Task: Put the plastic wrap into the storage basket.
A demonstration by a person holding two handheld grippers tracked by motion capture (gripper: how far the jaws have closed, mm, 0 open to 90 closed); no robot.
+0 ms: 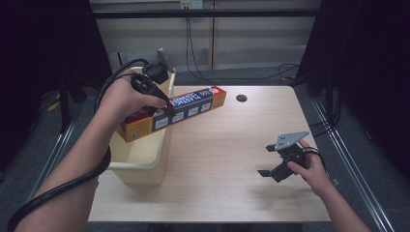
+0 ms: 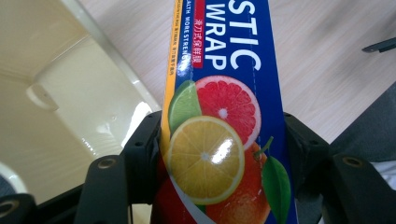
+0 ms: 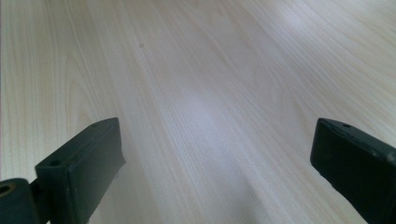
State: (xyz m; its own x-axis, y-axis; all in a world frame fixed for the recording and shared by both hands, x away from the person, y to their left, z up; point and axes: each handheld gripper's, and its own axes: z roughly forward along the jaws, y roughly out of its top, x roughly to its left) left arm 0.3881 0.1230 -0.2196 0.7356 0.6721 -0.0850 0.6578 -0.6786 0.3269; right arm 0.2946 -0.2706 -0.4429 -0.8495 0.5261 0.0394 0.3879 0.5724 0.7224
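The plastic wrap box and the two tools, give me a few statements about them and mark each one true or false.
1. The left tool is clamped on the plastic wrap box. True.
2. The box lies flat on the bottom of the cream bin. False: it is held up, one end over the bin and the other over the table.
3. The right tool is open with nothing between its jaws. True.
4. The right tool is holding the far end of the box. False: it sits apart, over bare tabletop.
5. The box front shows citrus slices. True.
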